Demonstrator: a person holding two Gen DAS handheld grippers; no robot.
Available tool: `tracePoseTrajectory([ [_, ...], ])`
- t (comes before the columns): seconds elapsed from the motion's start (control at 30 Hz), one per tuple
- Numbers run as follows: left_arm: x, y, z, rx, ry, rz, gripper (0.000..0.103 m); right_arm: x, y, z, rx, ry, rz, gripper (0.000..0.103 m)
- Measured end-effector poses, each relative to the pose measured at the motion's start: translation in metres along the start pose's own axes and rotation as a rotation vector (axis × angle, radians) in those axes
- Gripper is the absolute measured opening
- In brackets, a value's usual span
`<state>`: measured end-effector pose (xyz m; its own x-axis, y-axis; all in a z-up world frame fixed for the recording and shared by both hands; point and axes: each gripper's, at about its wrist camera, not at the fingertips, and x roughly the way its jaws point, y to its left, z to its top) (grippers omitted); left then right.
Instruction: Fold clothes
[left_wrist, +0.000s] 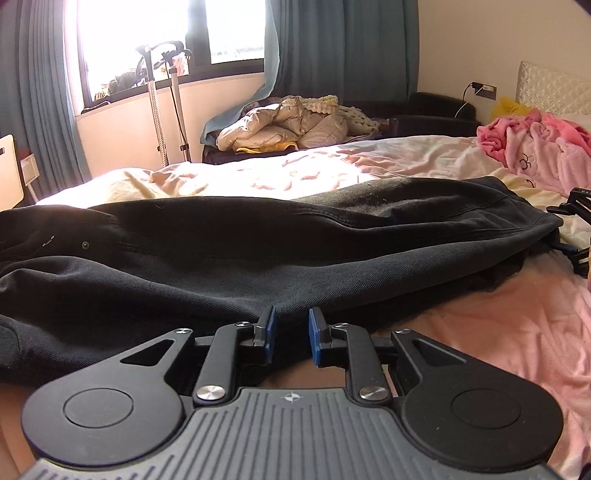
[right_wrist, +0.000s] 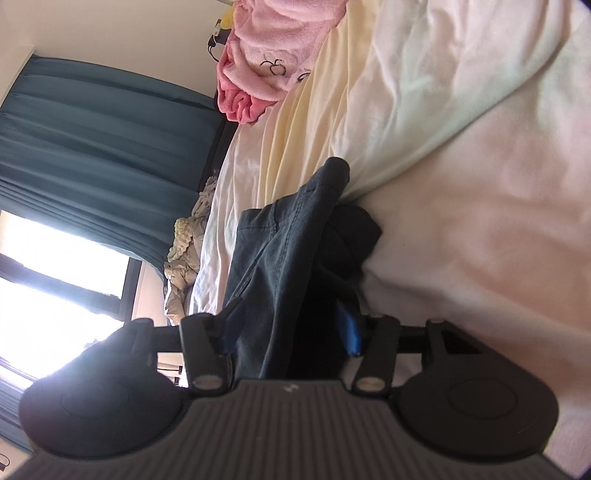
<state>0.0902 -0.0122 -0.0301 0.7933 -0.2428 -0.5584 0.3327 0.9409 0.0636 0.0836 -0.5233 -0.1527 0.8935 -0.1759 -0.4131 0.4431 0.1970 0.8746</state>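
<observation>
Dark trousers (left_wrist: 280, 236) lie stretched across the bed (left_wrist: 498, 332), on its pink and cream bedding. The left tongs (left_wrist: 291, 330) stand narrowly parted just short of the fabric's near edge, holding nothing. The right tongs (right_wrist: 291, 325) stand half open around the trousers' end, the pads not pressing. A pink fleece (left_wrist: 535, 144) lies near the headboard (left_wrist: 554, 88).
</observation>
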Motion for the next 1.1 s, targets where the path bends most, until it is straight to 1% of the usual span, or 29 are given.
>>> tracePoseTrajectory([
  [0.07,-0.012,0.003,0.003,-0.025,-0.039,-0.014,0.026,-0.005,0.002,-0.003,-0.024,0.004,-0.034,0.061],
  [0.13,-0.020,0.008,0.005,-0.054,-0.071,-0.007,0.028,-0.008,0.006,-0.007,-0.059,0.012,-0.069,0.063],
  [0.17,-0.022,0.013,0.007,-0.080,-0.081,-0.005,0.031,-0.009,0.008,-0.009,-0.070,0.013,-0.082,0.063],
  [0.23,-0.025,0.020,0.008,-0.123,-0.094,0.001,0.044,-0.012,0.009,-0.013,-0.070,0.009,-0.088,0.067],
  [0.3,-0.024,0.025,0.009,-0.150,-0.102,0.002,0.048,-0.010,0.008,-0.014,-0.060,0.024,-0.074,0.078],
  [0.33,-0.022,0.026,0.010,-0.159,-0.104,0.002,0.050,-0.008,0.009,-0.015,-0.060,0.037,-0.068,0.080],
  [0.37,-0.020,0.027,0.010,-0.169,-0.105,0.004,0.051,-0.006,0.011,-0.016,-0.062,0.055,-0.061,0.081],
  [0.43,-0.016,0.027,0.011,-0.177,-0.102,0.016,0.062,-0.003,0.013,-0.019,-0.059,0.084,-0.043,0.082],
  [0.5,-0.010,0.027,0.011,-0.188,-0.095,0.026,0.065,0.003,0.013,-0.021,-0.037,0.107,-0.009,0.085],
  [0.63,-0.001,0.032,0.011,-0.237,-0.080,0.022,0.068,0.023,0.016,-0.026,-0.056,0.159,0.021,0.087],
  [0.77,0.008,0.038,0.011,-0.285,-0.066,0.013,0.070,0.041,0.021,-0.025,-0.087,0.169,0.063,0.088],
  [0.83,0.012,0.040,0.010,-0.298,-0.060,0.011,0.070,0.047,0.022,-0.023,-0.063,0.154,0.093,0.083],
  [0.87,0.014,0.040,0.010,-0.303,-0.055,0.010,0.070,0.050,0.023,-0.022,-0.051,0.146,0.108,0.073],
  [0.9,0.016,0.041,0.009,-0.309,-0.051,0.009,0.070,0.052,0.023,-0.020,-0.029,0.137,0.136,0.068],
  [0.93,0.017,0.041,0.009,-0.313,-0.047,0.008,0.070,0.055,0.023,-0.017,0.000,0.129,0.170,0.068],
  [0.97,0.019,0.041,0.009,-0.316,-0.046,0.005,0.070,0.058,0.023,-0.015,0.014,0.126,0.174,0.068],
  [1.03,0.021,0.040,0.008,-0.321,-0.051,0.002,0.070,0.066,0.018,-0.013,0.025,0.130,0.153,0.068],
  [1.07,0.022,0.040,0.008,-0.322,-0.056,0.001,0.070,0.071,0.016,-0.013,0.026,0.130,0.143,0.066],
  [1.1,0.023,0.040,0.007,-0.320,-0.061,0.000,0.070,0.074,0.013,-0.014,0.021,0.128,0.136,0.060],
])
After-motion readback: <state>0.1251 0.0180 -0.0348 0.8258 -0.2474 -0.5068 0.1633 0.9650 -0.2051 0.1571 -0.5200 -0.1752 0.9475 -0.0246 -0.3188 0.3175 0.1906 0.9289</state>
